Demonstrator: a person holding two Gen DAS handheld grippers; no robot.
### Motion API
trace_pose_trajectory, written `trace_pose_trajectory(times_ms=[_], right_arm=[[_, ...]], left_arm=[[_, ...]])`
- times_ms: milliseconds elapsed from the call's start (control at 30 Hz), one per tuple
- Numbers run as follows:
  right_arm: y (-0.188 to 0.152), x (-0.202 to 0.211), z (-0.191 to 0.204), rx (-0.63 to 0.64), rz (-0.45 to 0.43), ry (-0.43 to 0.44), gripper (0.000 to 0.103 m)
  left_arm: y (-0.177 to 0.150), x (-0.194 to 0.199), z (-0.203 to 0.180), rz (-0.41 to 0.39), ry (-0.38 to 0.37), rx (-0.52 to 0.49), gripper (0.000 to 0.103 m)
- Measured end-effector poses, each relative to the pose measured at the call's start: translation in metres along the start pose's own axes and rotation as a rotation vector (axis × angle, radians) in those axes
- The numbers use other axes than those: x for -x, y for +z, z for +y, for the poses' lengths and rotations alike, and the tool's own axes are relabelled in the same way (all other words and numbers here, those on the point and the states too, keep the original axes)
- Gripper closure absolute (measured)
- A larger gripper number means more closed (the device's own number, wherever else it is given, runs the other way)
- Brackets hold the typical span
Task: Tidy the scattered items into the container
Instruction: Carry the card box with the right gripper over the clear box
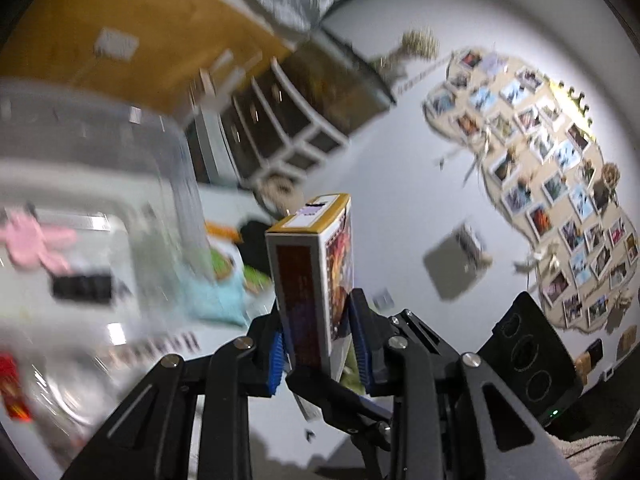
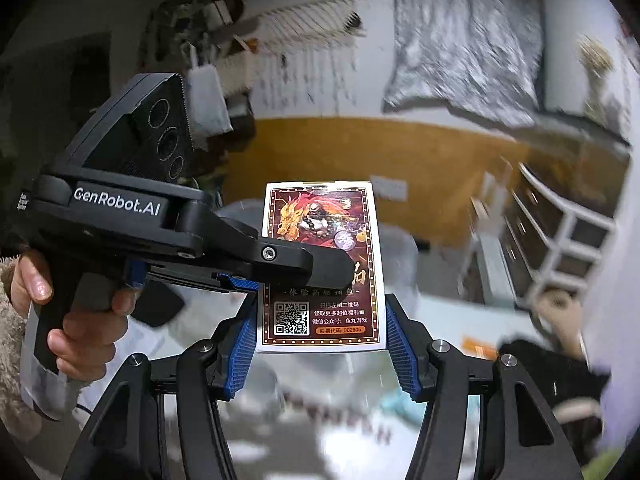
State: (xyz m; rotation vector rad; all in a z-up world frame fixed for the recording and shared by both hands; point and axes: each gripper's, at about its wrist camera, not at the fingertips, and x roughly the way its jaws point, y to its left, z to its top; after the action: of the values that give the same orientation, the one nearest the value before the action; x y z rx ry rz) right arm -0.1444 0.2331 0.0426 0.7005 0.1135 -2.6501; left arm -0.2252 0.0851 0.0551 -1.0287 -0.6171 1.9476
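My left gripper (image 1: 318,336) is shut on a playing-card box (image 1: 314,276) with a red dragon print, holding it upright in the air. In the right wrist view the same card box (image 2: 320,236) faces me, with the left gripper (image 2: 280,268) clamped across it from the left. My right gripper (image 2: 320,332) has its blue pads (image 2: 244,344) on both side edges of the box's lower part. The clear plastic container (image 1: 100,168) lies blurred at the left in the left wrist view, with a pink item (image 1: 36,240) and a black clip (image 1: 82,288) inside.
A light blue cloth (image 1: 218,296), a green item (image 1: 224,260) and an orange item (image 1: 222,230) lie beside the container. A red packet (image 1: 12,388) is at far left. A white shelf unit (image 2: 560,232) stands at right, a black object (image 2: 556,376) below it.
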Motion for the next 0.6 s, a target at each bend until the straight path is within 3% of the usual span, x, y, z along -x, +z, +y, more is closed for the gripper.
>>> trace_pose_trajectory(times_ms=[133, 333, 433, 600], right_arm=[[0.056, -0.035, 0.02, 0.017, -0.037, 0.044, 0.043], [0.119, -0.09, 0.041, 0.058, -0.03, 0.124, 0.043], [0.133, -0.124, 0.047, 0.096, 0.04, 0.18, 0.043], [0.122, -0.188, 0.063, 0.201, 0.223, 0.285, 0.043]], left_arm=[[0.048, 0.029, 0.015, -0.075, 0.035, -0.031, 0.075], [0.112, 0.07, 0.057, -0.157, 0.083, 0.003, 0.075], [0.128, 0.083, 0.099, -0.159, 0.102, 0.084, 0.075], [0.105, 0.081, 0.172, -0.113, 0.127, 0.236, 0.073]])
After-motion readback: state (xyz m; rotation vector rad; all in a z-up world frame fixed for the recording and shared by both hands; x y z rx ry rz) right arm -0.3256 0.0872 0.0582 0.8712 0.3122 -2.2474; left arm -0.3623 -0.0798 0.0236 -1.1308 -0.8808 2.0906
